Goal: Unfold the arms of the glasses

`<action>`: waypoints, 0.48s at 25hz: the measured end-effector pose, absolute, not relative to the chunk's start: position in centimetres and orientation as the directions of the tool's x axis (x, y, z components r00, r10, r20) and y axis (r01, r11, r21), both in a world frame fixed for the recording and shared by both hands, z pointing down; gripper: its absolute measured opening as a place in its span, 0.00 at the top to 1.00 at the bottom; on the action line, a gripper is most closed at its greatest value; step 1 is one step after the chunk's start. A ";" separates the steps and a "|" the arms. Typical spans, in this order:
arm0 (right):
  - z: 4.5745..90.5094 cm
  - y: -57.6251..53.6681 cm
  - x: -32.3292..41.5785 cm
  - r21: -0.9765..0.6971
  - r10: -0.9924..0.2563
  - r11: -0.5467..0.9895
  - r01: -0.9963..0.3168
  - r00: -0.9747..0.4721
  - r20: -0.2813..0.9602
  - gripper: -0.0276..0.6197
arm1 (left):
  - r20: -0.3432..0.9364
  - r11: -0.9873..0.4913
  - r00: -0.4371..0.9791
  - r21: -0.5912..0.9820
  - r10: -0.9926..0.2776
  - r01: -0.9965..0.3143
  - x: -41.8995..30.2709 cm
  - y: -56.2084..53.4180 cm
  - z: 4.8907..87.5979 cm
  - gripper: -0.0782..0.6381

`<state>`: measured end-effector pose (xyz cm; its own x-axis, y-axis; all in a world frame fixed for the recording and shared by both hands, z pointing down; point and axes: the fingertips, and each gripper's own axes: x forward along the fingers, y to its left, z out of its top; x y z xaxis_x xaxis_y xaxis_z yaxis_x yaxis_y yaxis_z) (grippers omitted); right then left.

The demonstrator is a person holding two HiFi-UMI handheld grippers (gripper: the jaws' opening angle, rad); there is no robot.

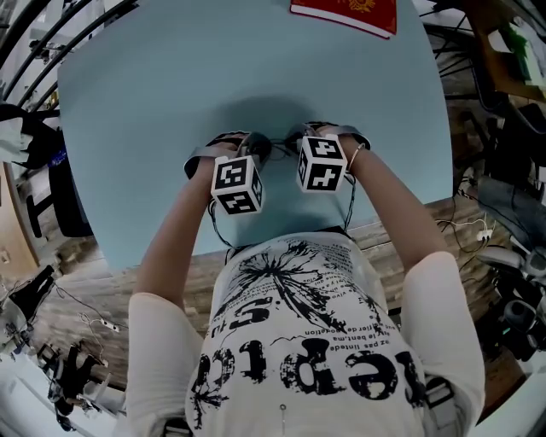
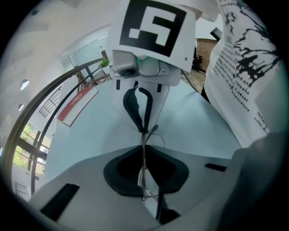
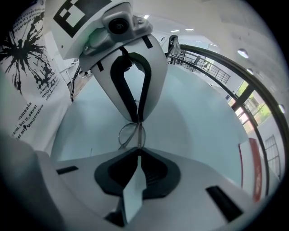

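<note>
Thin wire-rimmed glasses hang just above the light blue table, held between both grippers near its front edge. My left gripper is shut on a thin wire part of the frame, which runs up between its dark pads. My right gripper is shut on the frame right beside a round lens rim. In each gripper view the other gripper faces mine: the right gripper and the left gripper pinch the glasses tip to tip. In the head view the marker cubes and hands hide the glasses.
A red book lies at the table's far edge. Cables, stands and gear crowd the wooden floor on both sides. The person's printed white shirt is close behind the grippers.
</note>
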<state>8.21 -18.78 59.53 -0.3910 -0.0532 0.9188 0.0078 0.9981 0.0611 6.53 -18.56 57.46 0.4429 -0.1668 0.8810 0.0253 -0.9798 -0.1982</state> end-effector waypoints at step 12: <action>59.2 -18.3 9.1 0.083 -0.076 0.997 0.002 -0.365 0.928 0.90 | 0.844 -0.989 0.517 -0.144 -0.145 -0.043 5.8 -17.9 54.3 0.85</action>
<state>9.11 -18.27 59.23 -0.3654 -0.0763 0.9277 0.0022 0.9966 0.0829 5.84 -17.91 54.35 0.5167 -0.1451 0.8438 -0.0429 -0.9887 -0.1438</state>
